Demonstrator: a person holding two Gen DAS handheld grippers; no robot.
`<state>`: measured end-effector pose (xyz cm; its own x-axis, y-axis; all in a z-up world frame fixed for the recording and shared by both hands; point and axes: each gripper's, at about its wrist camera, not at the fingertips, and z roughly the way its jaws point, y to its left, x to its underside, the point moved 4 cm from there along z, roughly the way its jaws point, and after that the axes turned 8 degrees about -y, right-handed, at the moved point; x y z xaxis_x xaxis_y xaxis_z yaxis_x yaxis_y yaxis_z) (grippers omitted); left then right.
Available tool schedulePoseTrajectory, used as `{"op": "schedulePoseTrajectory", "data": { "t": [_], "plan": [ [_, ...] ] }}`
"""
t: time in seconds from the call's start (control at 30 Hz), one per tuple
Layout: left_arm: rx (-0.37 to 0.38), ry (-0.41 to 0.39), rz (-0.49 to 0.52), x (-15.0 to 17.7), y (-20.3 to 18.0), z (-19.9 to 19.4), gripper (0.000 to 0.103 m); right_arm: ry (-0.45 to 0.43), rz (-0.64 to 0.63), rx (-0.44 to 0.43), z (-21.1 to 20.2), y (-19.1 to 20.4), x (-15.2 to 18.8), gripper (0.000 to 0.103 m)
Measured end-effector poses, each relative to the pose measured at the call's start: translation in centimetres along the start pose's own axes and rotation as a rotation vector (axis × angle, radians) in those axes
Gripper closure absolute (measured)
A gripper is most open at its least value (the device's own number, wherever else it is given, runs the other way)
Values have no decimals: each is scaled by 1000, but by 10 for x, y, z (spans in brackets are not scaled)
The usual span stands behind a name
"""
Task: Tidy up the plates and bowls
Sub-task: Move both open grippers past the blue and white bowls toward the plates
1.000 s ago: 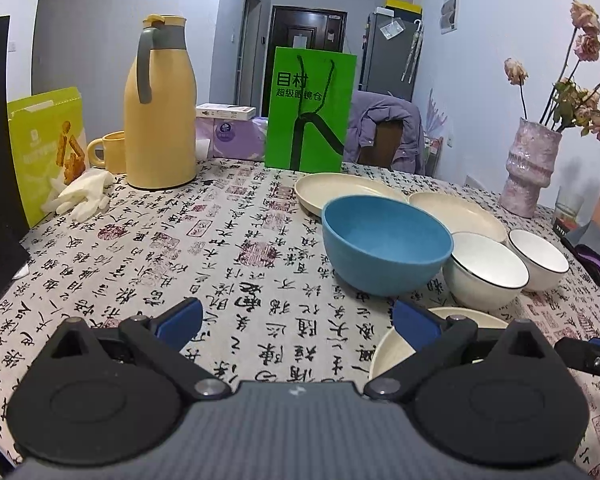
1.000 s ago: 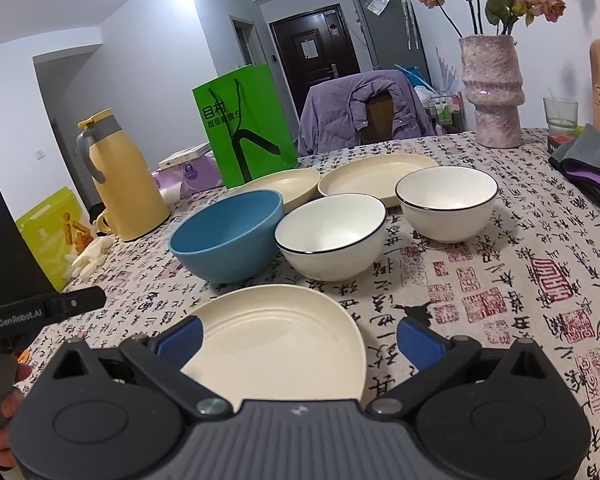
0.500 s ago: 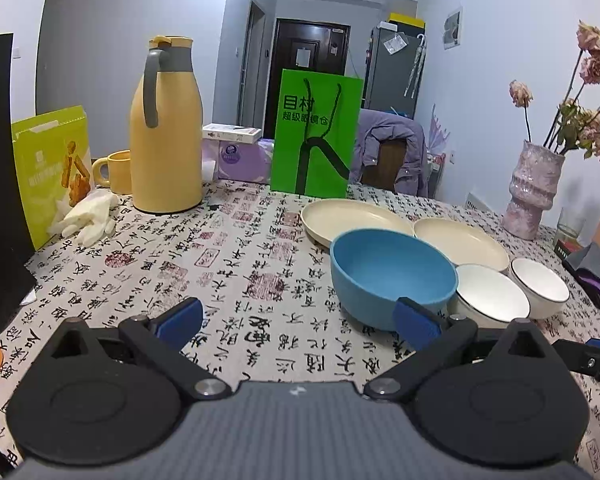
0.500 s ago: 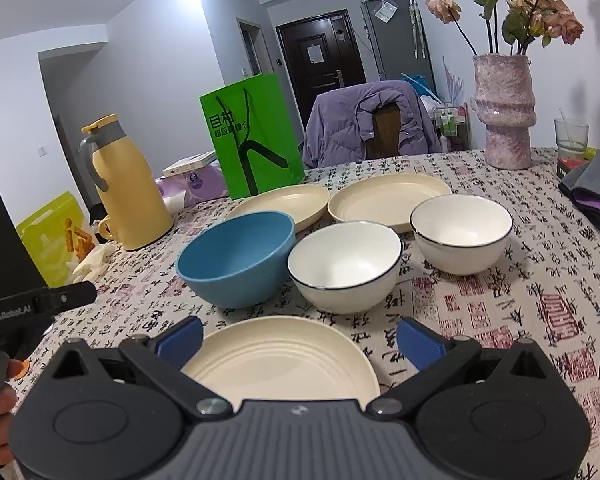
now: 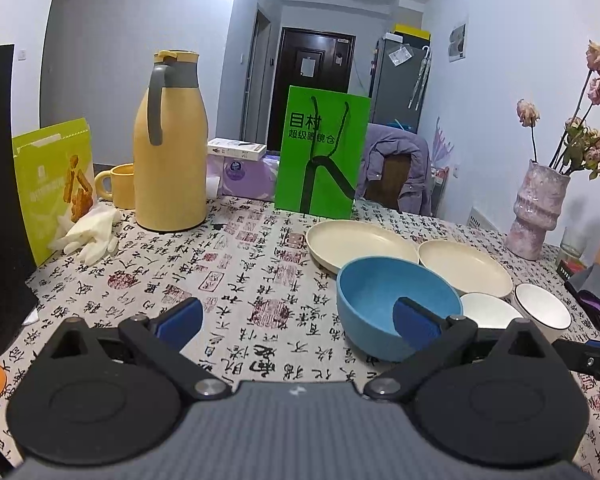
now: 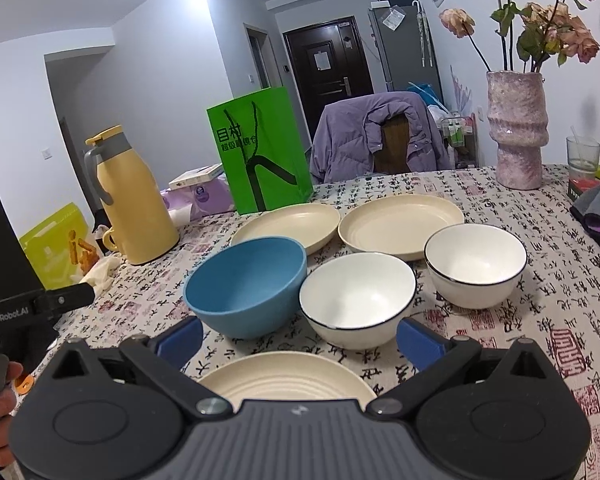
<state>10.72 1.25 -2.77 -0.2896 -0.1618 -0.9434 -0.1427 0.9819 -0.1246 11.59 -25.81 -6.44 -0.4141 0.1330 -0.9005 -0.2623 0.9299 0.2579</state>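
Dining table under a calligraphy-print tablecloth [image 6: 540,280], dishes laid out loose and unstacked, so by my reading the sorting has not begun. Three cream plates: one nearest, just ahead of the right gripper [image 6: 298,338] and partly hidden under its body, the near plate [image 6: 288,380]; two more side by side at the far edge of the group, the far left plate [image 6: 288,224] and the far right plate [image 6: 400,220]. Between them a row of three bowls: a blue bowl [image 6: 248,284] at left, a middle white bowl [image 6: 356,300] with a dark rim line just beside it, and a right white bowl [image 6: 476,264] slightly apart. Right gripper hovers low over the near plate, jaws spread wide, nothing between them; likely lined up to take that plate by its rim. Left gripper [image 5: 298,318] also has jaws spread and empty, held left of the dishes above bare cloth, its right finger overlapping the blue bowl [image 5: 396,304] in view; whether it touches the bowl I cannot tell. Probably waiting or set to approach the blue bowl. Like shapes sit grouped, which favours nesting bowls and stacking plates. Clutter kept to the far left, clear of the work: yellow thermos jug [image 5: 170,144], green paper bag [image 5: 320,152], white gloves [image 5: 88,234]. Pink vase [image 6: 516,128] of dried flowers stands far right, a tipping hazard only if an arm swings wide.
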Motion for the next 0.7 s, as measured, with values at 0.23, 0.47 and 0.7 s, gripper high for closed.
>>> {"op": "schedulePoseTrajectory", "data": {
  "t": [0.23, 0.47, 0.7],
  "plan": [
    [-2, -7, -9, -8, 3, 9, 0, 2, -5, -10, 10, 3, -9, 0],
    [11, -11, -20, -15, 7, 21, 0, 3, -2, -11, 23, 7, -18, 0],
    [15, -9, -42, -21, 13, 38, 0, 3, -20, -1, 38, 12, -28, 0]
  ]
}}
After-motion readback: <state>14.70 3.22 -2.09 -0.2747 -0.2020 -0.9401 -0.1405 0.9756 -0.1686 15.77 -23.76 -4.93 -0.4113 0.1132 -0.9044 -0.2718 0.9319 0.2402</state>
